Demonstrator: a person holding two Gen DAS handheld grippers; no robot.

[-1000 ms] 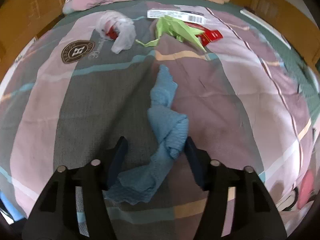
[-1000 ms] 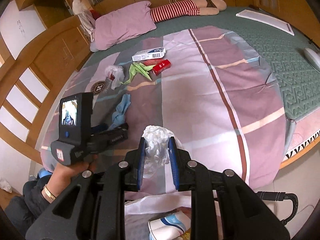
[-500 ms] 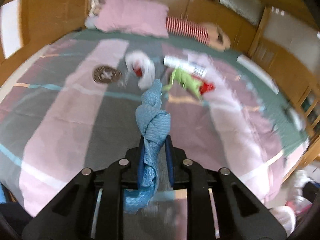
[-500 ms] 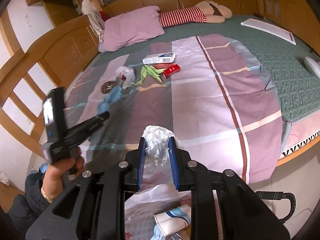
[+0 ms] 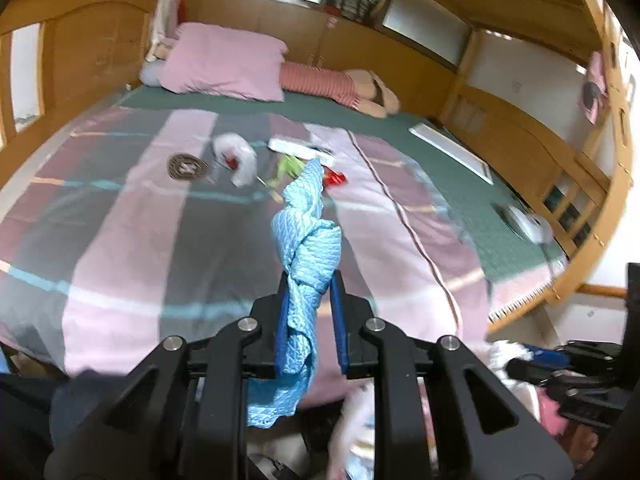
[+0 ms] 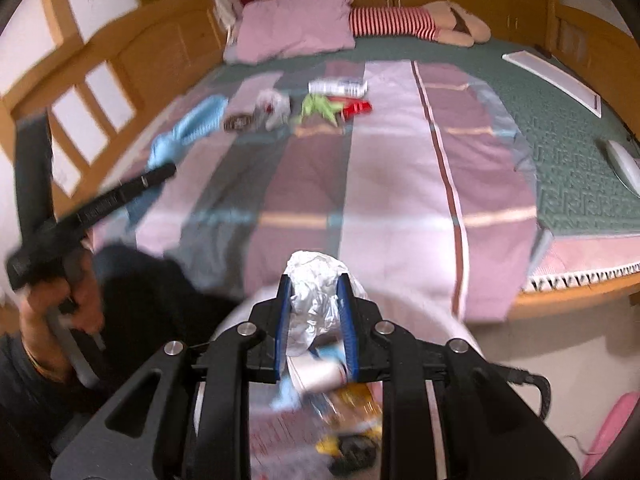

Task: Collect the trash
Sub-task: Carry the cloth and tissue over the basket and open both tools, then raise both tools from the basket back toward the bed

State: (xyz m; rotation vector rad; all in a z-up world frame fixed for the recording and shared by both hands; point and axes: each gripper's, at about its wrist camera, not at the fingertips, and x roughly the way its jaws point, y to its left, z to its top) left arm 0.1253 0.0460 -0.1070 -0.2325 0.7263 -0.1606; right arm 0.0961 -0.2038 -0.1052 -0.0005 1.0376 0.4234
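Observation:
My left gripper [image 5: 308, 282] is shut on a light blue woven cloth [image 5: 306, 236], which hangs in the air above the near edge of the bed. In the right wrist view a hand holds that gripper [image 6: 164, 172] at the left with the blue cloth [image 6: 192, 128] at its tip. My right gripper [image 6: 314, 292] is shut on the bunched rim of a white plastic bag [image 6: 312, 304]; a paper cup [image 6: 320, 374] and wrappers lie in the bag below. On the bed lie a crumpled clear plastic [image 5: 238, 156], green paper [image 5: 288, 166], a red packet [image 5: 334, 178] and a white box [image 5: 300, 147].
A striped blanket [image 5: 140, 240] with a round patch [image 5: 186, 166] covers the bed. A pink pillow [image 5: 224, 62] and a striped doll [image 5: 320, 82] lie at the head. A flat white board [image 5: 452, 148] rests at the right. Wooden panels [image 5: 100, 52] surround the bed.
My left gripper closed on the blue cloth and lifted it off the blanket, pulling back toward the bed's near edge. My right gripper kept its hold on the bag and shifted a little.

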